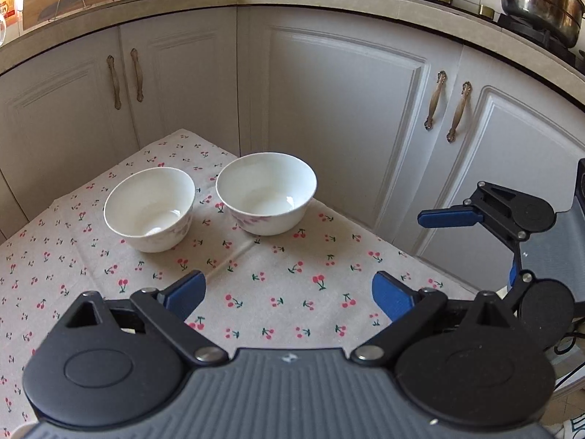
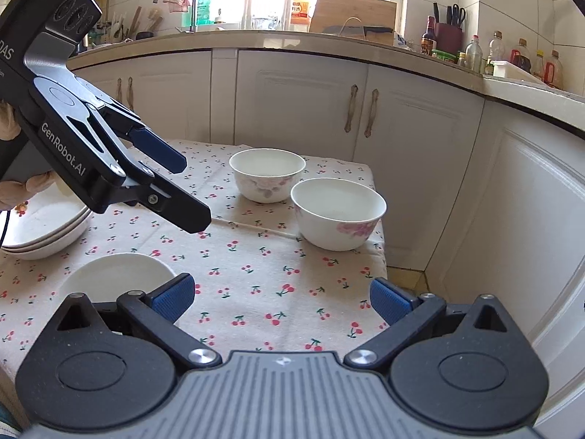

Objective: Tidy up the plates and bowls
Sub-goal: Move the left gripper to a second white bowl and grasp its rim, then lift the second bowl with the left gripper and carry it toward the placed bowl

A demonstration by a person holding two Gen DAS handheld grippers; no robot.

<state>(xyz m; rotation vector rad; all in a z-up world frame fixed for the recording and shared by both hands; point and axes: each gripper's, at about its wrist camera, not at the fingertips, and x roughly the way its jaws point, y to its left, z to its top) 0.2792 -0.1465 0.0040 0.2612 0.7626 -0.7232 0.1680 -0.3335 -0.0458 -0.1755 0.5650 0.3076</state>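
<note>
Two white bowls with pink flowers stand side by side on the cherry-print tablecloth (image 1: 274,274): one bowl (image 1: 150,209) (image 2: 267,175) and another bowl (image 1: 266,192) (image 2: 338,212). My left gripper (image 1: 289,292) is open and empty, held above the cloth short of the bowls; it also shows in the right wrist view (image 2: 186,190). My right gripper (image 2: 281,298) is open and empty over the cloth; it shows at the right edge of the left wrist view (image 1: 471,248). A small white plate (image 2: 117,278) lies by its left finger. A stack of white plates (image 2: 44,226) sits at the left.
White cabinet doors (image 1: 347,117) stand close behind and to the right of the table. The table's right edge (image 2: 380,241) drops off just past the nearer bowl. The countertop above holds bottles (image 2: 519,55), a cutting board (image 2: 351,14), a knife and a steel pot (image 1: 541,0).
</note>
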